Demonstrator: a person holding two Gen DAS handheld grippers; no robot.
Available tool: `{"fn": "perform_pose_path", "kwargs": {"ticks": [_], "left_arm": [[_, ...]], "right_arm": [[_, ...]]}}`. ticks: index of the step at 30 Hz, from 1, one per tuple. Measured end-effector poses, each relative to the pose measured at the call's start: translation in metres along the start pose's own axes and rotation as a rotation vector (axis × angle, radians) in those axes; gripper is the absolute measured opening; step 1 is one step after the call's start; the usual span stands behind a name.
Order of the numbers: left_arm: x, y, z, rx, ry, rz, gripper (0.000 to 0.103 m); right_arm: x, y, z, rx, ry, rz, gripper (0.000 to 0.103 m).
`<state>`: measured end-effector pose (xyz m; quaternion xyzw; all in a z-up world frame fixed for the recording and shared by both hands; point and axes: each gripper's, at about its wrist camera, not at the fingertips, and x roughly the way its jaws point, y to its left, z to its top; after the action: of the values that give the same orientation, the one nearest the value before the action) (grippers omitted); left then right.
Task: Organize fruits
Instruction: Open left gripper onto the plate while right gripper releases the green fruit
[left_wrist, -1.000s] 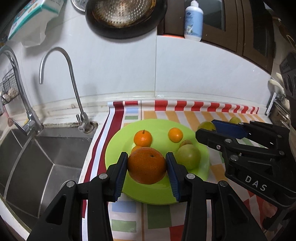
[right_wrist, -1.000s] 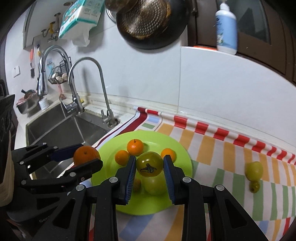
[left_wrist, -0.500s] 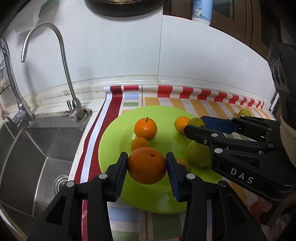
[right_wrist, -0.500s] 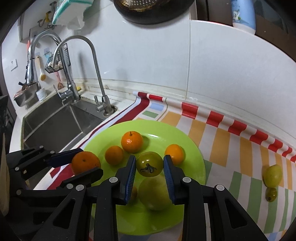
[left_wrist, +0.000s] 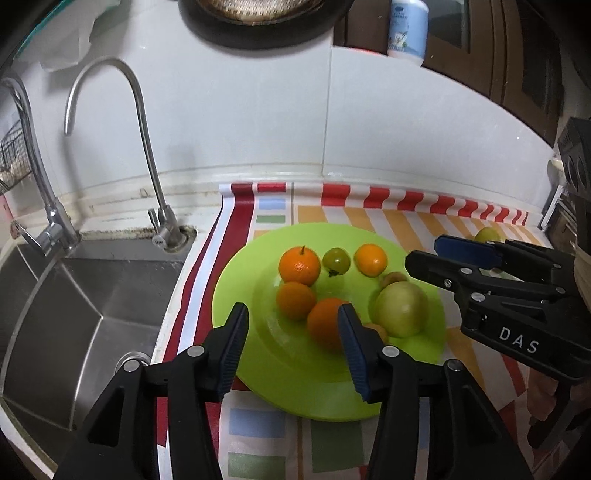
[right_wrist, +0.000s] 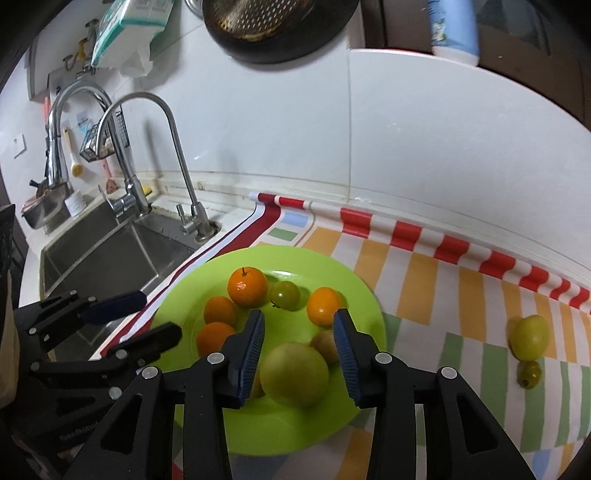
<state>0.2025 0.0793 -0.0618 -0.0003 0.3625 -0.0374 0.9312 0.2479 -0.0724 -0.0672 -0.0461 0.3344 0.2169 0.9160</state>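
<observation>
A lime-green plate (left_wrist: 295, 384) on the striped mat holds several fruits. My left gripper (left_wrist: 293, 332) hangs low over its near side, jaws opening. The big orange (left_wrist: 323, 326) lies on the plate by the right pad, not pressed. My right gripper (right_wrist: 299, 332) is also opening above the plate. The small green tomato (right_wrist: 284, 294) rests just past its tips, between two tangerines. A large green apple (right_wrist: 293, 373) lies on the plate below the right gripper's spread pads. A yellow-green fruit (right_wrist: 529, 336) and a small green one (right_wrist: 529, 374) sit on the mat to the right.
A steel sink (left_wrist: 74, 295) with a curved faucet (left_wrist: 147, 147) lies left of the mat. The white tiled wall runs close behind the plate. A dark pan (right_wrist: 277, 29) and a white bottle (right_wrist: 454, 26) are up on the wall.
Both grippers have let go. The big orange now lies on the plate's near side and the green tomato lies between the tangerines. Both pairs of jaws stand wider.
</observation>
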Motion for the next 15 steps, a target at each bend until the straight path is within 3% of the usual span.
{"fn": "perform_pose_path", "kwargs": {"ticks": [8,15], "left_arm": [[-0.031,-0.021,0.003,0.036,-0.065,-0.015,0.054],[-0.058,-0.043,0.004,0.08,-0.111,-0.019,0.068]], "right_arm": [[-0.039,-0.009,-0.006,0.015,-0.047,-0.041,0.04],[-0.071,-0.016,-0.014,0.043,-0.081,-0.077,0.04]]}}
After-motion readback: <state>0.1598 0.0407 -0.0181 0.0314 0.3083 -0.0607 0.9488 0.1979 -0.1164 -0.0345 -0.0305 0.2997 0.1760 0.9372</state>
